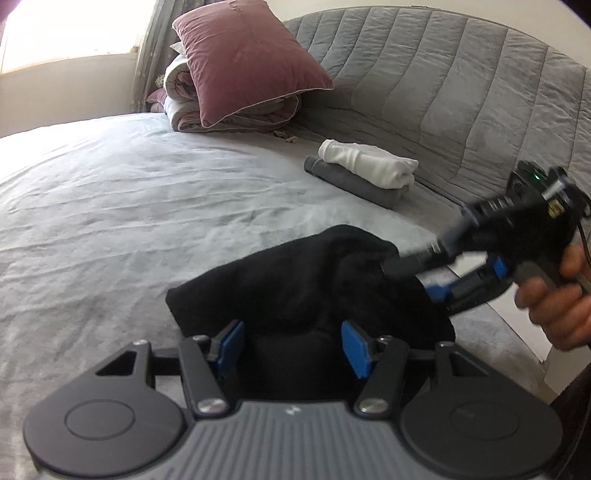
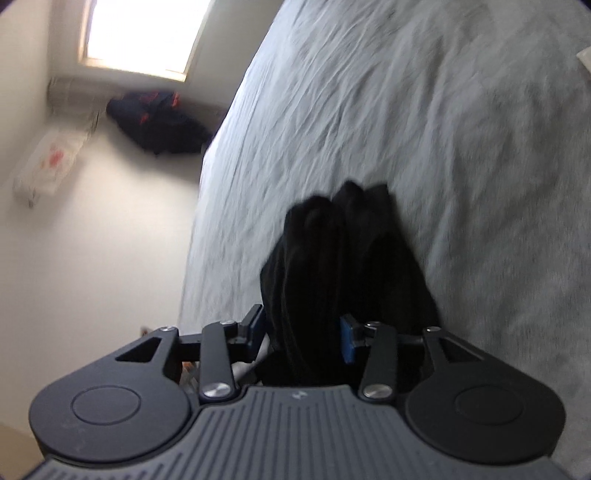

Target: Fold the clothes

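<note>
While the black garment (image 1: 295, 280) lies bunched on the bed (image 1: 110, 206), the left claw (image 1: 291, 343) straddles it half-wide, and the right claw (image 2: 303, 332) stands parted around its folds, likely to reposition.

A wide bed (image 1: 110, 206) under a pale grey sheet meets a quilted grey headboard (image 1: 461, 81); bright window (image 2: 144, 33) daylight washes the cream walls (image 2: 92, 258).

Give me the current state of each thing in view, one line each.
Black garment: bunched on the bed, not flat.
Left hand-held gripper: open, garment between its pads.
Right hand-held gripper: jaws apart, black cloth between them.
White garment: folded, stacked on the grey one.
Grey garment: folded, underneath.
Pink pillow: propped upright.
</note>
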`<state>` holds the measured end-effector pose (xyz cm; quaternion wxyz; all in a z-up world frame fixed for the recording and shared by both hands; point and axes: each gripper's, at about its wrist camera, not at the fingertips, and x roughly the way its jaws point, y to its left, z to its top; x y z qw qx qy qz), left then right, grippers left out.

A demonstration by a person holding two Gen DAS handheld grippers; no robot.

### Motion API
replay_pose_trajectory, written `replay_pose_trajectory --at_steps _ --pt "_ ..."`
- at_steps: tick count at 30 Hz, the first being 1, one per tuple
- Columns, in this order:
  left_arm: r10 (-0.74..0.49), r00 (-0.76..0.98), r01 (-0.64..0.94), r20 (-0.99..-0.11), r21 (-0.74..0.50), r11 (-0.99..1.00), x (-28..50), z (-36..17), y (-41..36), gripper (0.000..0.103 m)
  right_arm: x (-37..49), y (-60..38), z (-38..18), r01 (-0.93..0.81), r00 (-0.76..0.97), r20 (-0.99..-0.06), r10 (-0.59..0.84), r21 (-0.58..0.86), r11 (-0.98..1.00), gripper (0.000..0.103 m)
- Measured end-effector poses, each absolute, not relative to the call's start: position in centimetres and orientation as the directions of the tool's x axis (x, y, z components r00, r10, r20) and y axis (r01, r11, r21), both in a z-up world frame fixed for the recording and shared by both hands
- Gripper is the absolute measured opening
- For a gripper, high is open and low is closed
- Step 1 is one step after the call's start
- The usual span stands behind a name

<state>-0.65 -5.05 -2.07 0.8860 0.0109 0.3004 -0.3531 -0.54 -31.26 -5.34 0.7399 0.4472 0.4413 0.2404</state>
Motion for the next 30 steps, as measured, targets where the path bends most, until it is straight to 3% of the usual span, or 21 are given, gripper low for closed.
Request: replay_pose_trajectory --at_steps 2,3,5,11,14,18,21,22,23,24,30 --pt "-0.617 0.570 0.634 -0.543 -0.186 0.750 -0.7 -2.1 -5.1 0.059 -1.1 -30.6 -5.4 0.013 0.481 -0.461 0.746 0.854 0.520 0.042" --pt "-0.615 0.571 0.635 -0.543 -0.182 0.751 -0.7 -2.1 -5.2 0.059 -1.3 -30.5 -5.4 0.002 0.477 -0.472 0.742 0.844 0.536 0.030" --pt "-0.614 0.574 0.638 -0.542 -0.174 0.750 -0.9 -2.1 -5.3 0.059 -1.6 -30.5 -5.3 -0.013 0.475 -0.488 0.733 0.829 0.560 0.014" --pt "-0.640 0.565 0.648 -0.521 -0.201 0.735 -1.1 -1.5 -5.1 0.060 -2.3 -33.6 -4.1 -0.045 0.513 -0.430 0.743 0.851 0.524 0.010" --pt "-0.640 0.559 0.651 -0.527 -0.200 0.733 -1.1 -1.5 -5.1 0.060 -2.4 -34.0 -3.8 -0.024 0.516 -0.499 0.696 0.803 0.595 0.010" --pt "-0.627 0.568 0.639 -0.533 -0.195 0.744 -0.9 -1.6 -5.0 0.061 -2.3 -34.0 -4.5 0.016 0.510 -0.581 0.634 0.744 0.669 0.017" --pt "-0.622 0.587 0.619 -0.519 -0.207 0.758 -0.6 -1.2 -4.5 0.061 -2.4 -34.6 -4.2 0.004 0.550 -0.552 0.627 0.753 0.659 0.022" --pt "-0.619 0.593 0.611 -0.514 -0.213 0.762 -0.5 -1.1 -4.4 0.061 -2.5 -34.8 -4.0 -0.002 0.571 -0.542 0.617 0.750 0.661 0.028" --pt "-0.617 0.597 0.603 -0.513 -0.220 0.767 -0.2 -1.0 -4.3 0.061 -2.6 -35.1 -3.8 -0.006 0.593 -0.532 0.605 0.748 0.664 0.043" --pt "-0.612 0.601 0.594 -0.515 -0.224 0.772 0.0 -1.0 -4.2 0.061 -2.5 -35.2 -3.7 -0.008 0.612 -0.522 0.594 0.747 0.665 0.048" --pt "-0.550 0.636 0.520 -0.541 -0.227 0.824 1.6 -1.5 -3.9 0.061 -0.5 -34.2 -3.2 -0.022 0.694 -0.500 0.518 0.705 0.709 0.048"
